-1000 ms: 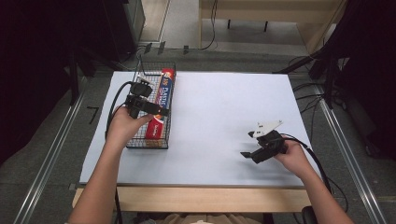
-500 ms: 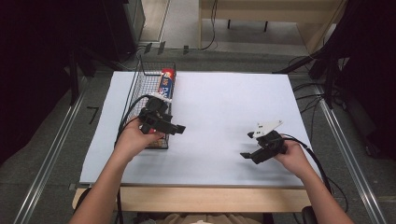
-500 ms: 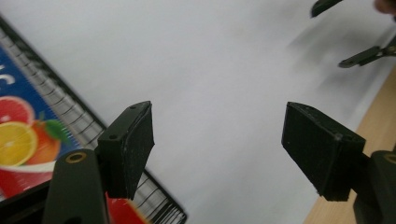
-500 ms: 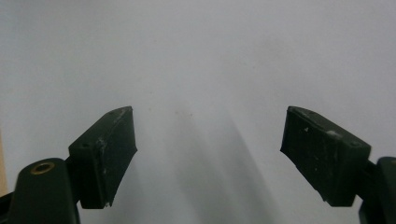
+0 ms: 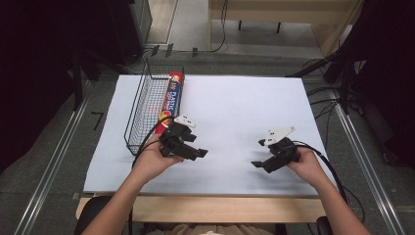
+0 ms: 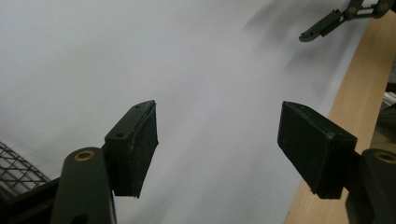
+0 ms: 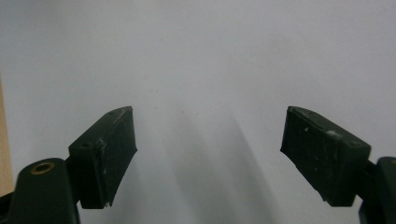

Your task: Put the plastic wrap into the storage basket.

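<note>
A black wire basket stands at the left of the white sheet. A red and blue plastic-wrap box lies inside it along its right wall. My left gripper hovers over the sheet just right of the basket's near corner, pointing right. Its jaws have just been closing, but in the left gripper view the left gripper is open with nothing between the pads. My right gripper rests low at the front right, pointing left. In the right gripper view the right gripper is open and empty over bare sheet.
The wooden table edge runs along the front, under the sheet. A corner of the basket shows at the bottom left of the left gripper view, and the right gripper at its top right. Dark stands and cables surround the table.
My left hand has come away from above the basket, toward the front and right, and now sits lower over the sheet. The box stays in the basket. The right hand has kept still.
</note>
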